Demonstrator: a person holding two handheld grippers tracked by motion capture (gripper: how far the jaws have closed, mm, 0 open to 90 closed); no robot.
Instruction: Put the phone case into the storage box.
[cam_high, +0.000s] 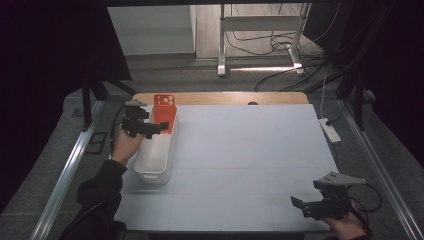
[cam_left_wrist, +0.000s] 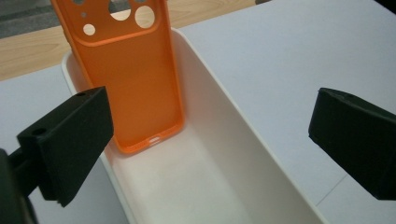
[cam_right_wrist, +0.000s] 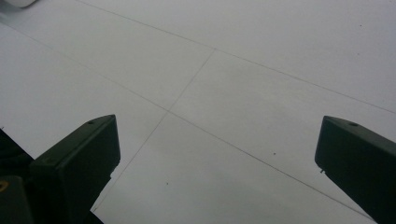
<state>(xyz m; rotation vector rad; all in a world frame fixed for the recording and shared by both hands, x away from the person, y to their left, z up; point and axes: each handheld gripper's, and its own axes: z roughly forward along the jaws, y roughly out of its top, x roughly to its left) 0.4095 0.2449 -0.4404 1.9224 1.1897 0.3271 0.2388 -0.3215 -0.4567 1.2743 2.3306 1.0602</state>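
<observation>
Orange phone case propped in the white bin, left hand-held gripper spread wide above it

The phone case (cam_left_wrist: 128, 88) leans upright against the far end wall of the bin (cam_left_wrist: 224, 116), likely so it stays put; the left hand-held gripper (cam_high: 156, 128) grips nothing, and the right hand-held gripper (cam_high: 300, 206) hangs wide over bare counter (cam_high: 250, 150), well apart

High overhead view; close left-tool camera, both on white bin (cam_high: 155, 155).

the right gripper (cam_right_wrist: 217, 163) hangs over the bare white table (cam_right_wrist: 243, 84), its two black jaws spread wide with nothing between them, thin seam lines crossing below.
</observation>
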